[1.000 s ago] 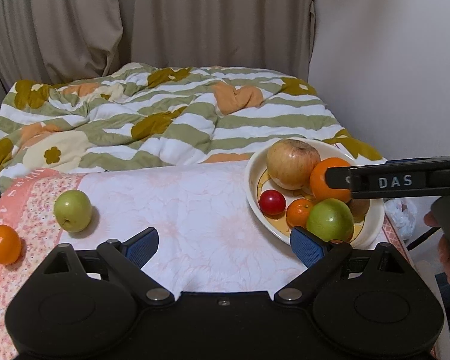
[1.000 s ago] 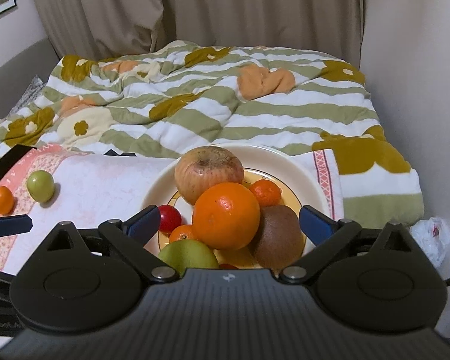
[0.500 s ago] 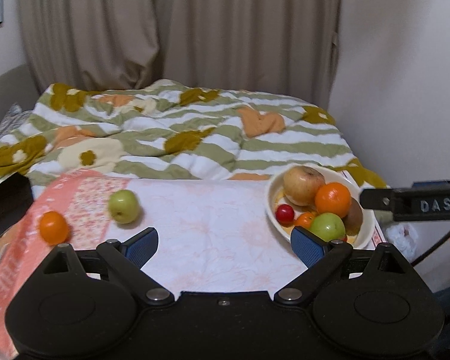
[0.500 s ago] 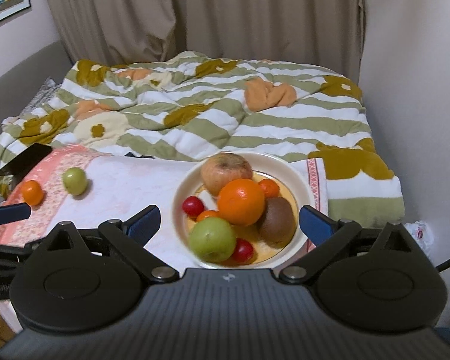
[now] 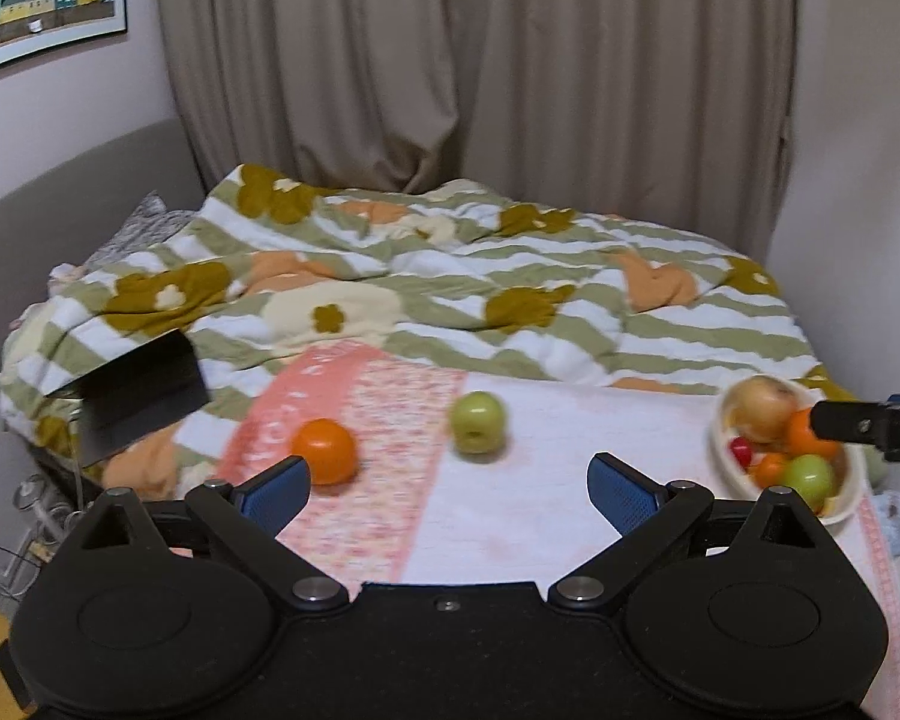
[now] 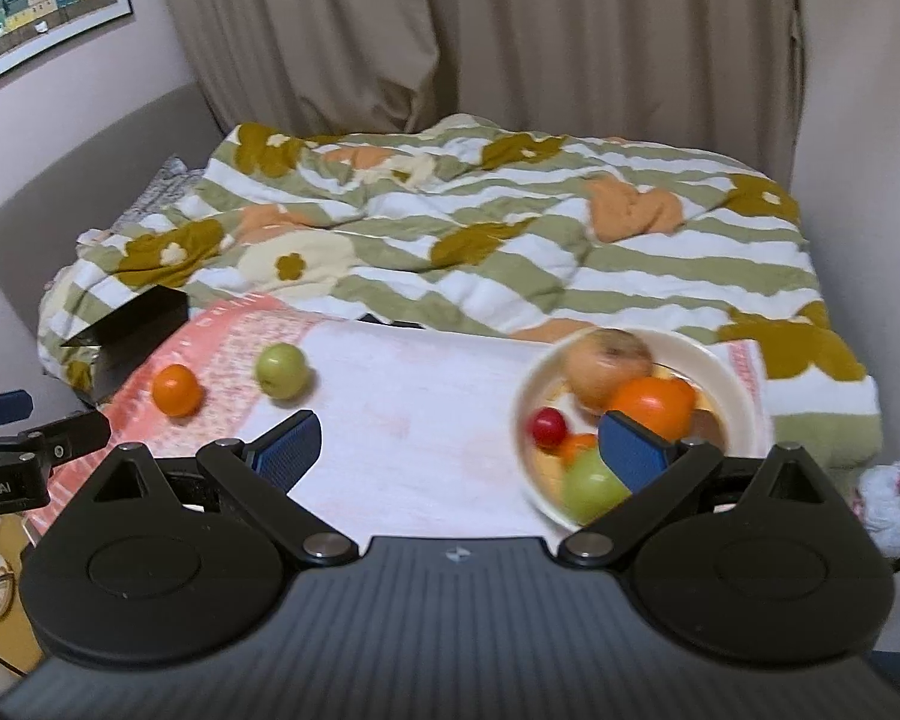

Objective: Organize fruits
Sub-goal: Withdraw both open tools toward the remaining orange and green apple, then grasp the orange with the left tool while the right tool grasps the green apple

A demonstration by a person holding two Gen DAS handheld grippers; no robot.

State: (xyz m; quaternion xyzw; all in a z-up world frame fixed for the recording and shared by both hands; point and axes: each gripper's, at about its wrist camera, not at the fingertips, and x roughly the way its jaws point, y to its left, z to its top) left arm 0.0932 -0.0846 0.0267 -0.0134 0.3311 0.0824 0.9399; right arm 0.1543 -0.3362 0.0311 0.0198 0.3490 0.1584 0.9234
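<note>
Both of my hand-held grippers have pulled back and risen since a second ago, so the fruit looks smaller and farther off, and a framed picture (image 5: pixel 42 0) on the wall has come into view.

My left hand-held gripper (image 5: pixel 447 489) is opening, its blue pads wide apart with nothing between them. Beyond it, an orange (image 5: pixel 324 450) and a green apple (image 5: pixel 479 422) lie loose on the surface (image 5: pixel 570 510), near each other but apart, on the pink patterned part of the cloth. The orange sits just past the left pad.

My right hand-held gripper (image 6: pixel 459 450) is spread too and empty. Its right pad overlaps the bowl (image 6: pixel 732 384) in the picture, yet it hangs above and clear of it. The bowl stands at the right end of the surface and holds a large pale apple, an orange, a second green apple, a small red fruit and a small orange one; a brownish fruit is mostly hidden behind the pad.

Behind the surface lies a bed with a striped quilt (image 6: pixel 510 228), and curtains (image 5: pixel 450 60) beyond.
</note>
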